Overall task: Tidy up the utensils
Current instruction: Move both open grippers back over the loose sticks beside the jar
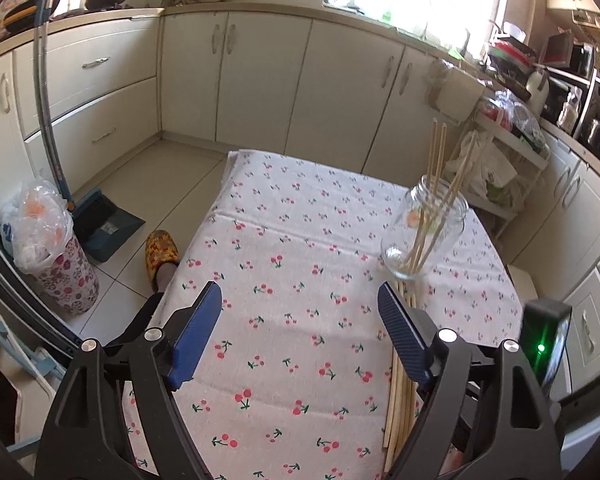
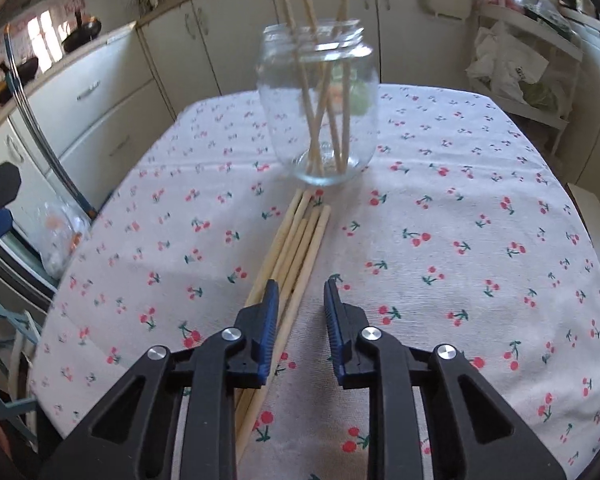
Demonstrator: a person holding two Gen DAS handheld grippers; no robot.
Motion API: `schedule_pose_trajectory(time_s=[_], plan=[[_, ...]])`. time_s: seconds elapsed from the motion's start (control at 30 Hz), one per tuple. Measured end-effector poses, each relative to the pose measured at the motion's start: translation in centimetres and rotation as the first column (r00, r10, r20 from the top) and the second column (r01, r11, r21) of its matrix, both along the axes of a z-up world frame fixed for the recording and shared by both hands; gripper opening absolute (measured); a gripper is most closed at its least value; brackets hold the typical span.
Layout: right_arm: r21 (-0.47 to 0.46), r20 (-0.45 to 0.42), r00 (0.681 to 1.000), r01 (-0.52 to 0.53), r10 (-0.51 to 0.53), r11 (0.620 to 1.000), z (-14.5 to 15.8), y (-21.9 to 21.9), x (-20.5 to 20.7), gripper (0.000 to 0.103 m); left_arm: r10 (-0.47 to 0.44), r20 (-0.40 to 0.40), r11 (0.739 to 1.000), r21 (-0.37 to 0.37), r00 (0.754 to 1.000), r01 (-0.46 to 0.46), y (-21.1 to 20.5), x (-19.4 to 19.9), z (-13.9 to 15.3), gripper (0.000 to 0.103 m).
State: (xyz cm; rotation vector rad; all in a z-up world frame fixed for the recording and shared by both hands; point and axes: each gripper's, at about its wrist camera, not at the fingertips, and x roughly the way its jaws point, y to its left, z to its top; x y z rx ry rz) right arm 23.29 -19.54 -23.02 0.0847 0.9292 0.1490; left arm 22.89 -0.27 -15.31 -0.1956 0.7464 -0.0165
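Note:
A clear glass jar (image 1: 424,236) (image 2: 278,120) stands on the cherry-print tablecloth (image 1: 292,232) (image 2: 480,208) with several wooden chopsticks (image 1: 436,168) (image 2: 316,120) leaning inside it. More loose chopsticks (image 1: 400,392) (image 2: 300,236) lie side by side on the cloth, just in front of the jar. My right gripper (image 2: 301,284) hovers low over their near half with a narrow gap between its fingers. The rightmost stick runs just inside its left finger and the pads do not press on it. My left gripper (image 1: 299,290) is wide open over bare cloth, its right finger above the loose sticks.
A bag-lined bin (image 1: 48,248), a dustpan (image 1: 108,220) and a person's slippered foot (image 1: 162,252) are on the floor left of the table. A wire rack with bags (image 1: 496,160) (image 2: 512,68) stands to the right. Cabinets line the far walls.

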Motion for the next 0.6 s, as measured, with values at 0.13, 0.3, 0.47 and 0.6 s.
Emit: schedule_pose_trajectory(time_s=[0.13, 0.3, 0.47, 0.6], plan=[[-0.043, -0.004, 0.999, -0.040, 0.040, 0.998, 0.1, 0.2, 0.0, 0.024, -0.043, -0.039, 0.999, 0.014, 0.998, 0.044, -1.2, 0.8, -1.1, 0.077], [-0.066, -0.029, 0.998, -0.055, 0.053, 0.996, 0.1, -2.1, 0.0, 0.020, -0.119, -0.109, 0.992, 0.028, 0.987, 0.122, -3.6, 2.6, -3.3, 0.077], [-0.062, -0.041, 0.998, -0.055, 0.053, 0.997, 0.1, -4.4, -0.5, 0.019, -0.157, -0.168, 0.982, 0.081, 0.973, 0.173, -6.2, 4.6, -5.6, 0.077], [-0.035, -0.040, 0.998, -0.052, 0.051, 0.998, 0.1, -5.2, -0.7, 0.019, -0.177, -0.197, 0.972, 0.119, 0.964, 0.203, -7.6, 5.9, -6.9, 0.077]])
